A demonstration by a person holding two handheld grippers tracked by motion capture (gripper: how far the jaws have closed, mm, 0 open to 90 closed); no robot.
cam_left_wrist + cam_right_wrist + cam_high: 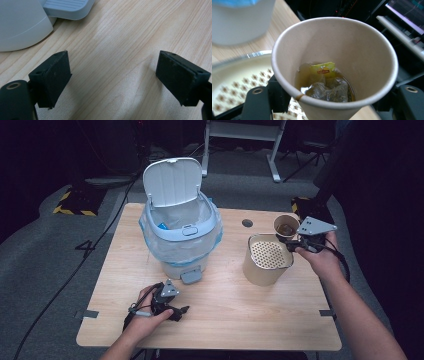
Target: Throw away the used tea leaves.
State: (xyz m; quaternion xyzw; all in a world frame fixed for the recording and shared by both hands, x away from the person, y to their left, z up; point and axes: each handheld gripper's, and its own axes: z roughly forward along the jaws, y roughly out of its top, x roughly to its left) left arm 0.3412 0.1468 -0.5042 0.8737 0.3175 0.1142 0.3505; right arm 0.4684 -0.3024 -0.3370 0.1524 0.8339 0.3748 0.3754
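My right gripper (296,243) has its jaws closed on a paper cup (286,226), which I hold at the far right of the table (225,315), just beside and above the far right rim of a tall tan canister (262,265) with a perforated insert. From the high view the cup is only a brown circle. My right gripper view looks straight down into the cup (337,62) and shows a wet tea bag (329,90) with a yellow tag (323,68) lying in a little brown liquid at the bottom, and a brown drip on the near rim. That same view catches the dotted insert (239,80) to the lower left, below the cup.

Left of the canister stands a pale blue pedal bin (181,235), its lid (172,181) tipped up and a clear liner folded over its rim; something blue lies inside, too small to tell.

My left gripper (172,311) rests low at the near left of the table, in front of the bin. Its own view shows the two black pads (53,77) spread wide with bare wood between them, holding nothing, and the bin's pedal (67,8) at the top left.
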